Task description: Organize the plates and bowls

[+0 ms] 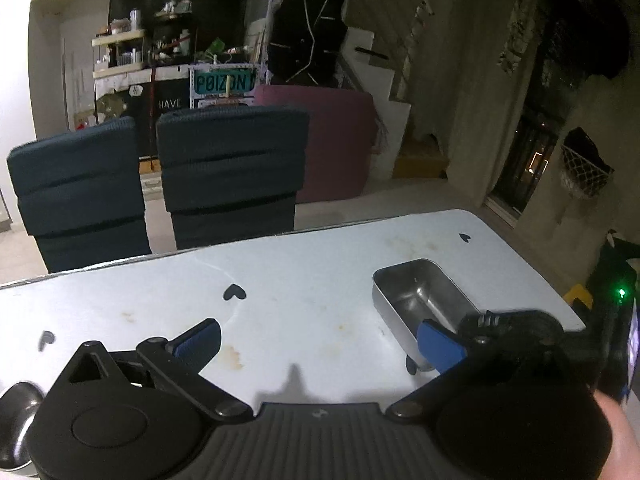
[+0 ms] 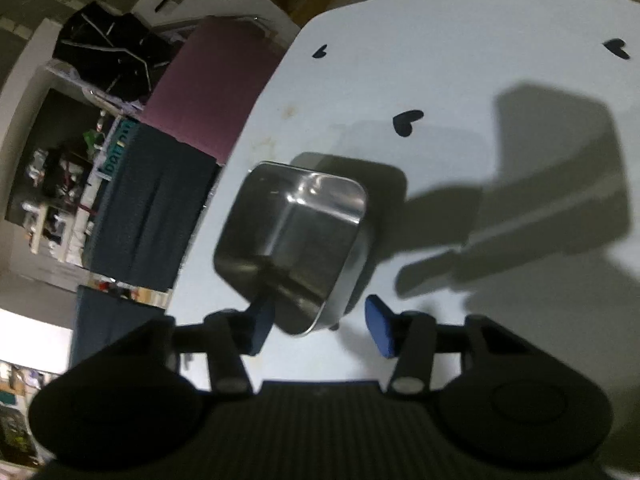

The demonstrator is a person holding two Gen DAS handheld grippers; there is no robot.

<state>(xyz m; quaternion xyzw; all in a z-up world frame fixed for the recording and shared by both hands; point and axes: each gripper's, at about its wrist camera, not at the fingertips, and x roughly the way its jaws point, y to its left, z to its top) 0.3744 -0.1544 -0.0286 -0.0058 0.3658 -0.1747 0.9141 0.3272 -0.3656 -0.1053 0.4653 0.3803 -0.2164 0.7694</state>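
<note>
While the left gripper (image 1: 320, 344) gapes wide over bare table (image 1: 304, 280), a bowl (image 1: 18, 424) sits cut off at the frame's edge. Right gripper (image 2: 320, 330) fingers stand apart around the tin's (image 2: 292, 236) near wall; contact is unclear.

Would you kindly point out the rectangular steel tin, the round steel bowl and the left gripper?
Rectangular steel tin (image 2: 296, 232): right wrist view, on its inner floor.
Round steel bowl (image 1: 18, 420): left wrist view, on its dark inside, at the lower left edge.
Left gripper (image 1: 320, 340): left wrist view, midway between its blue fingertips.
</note>
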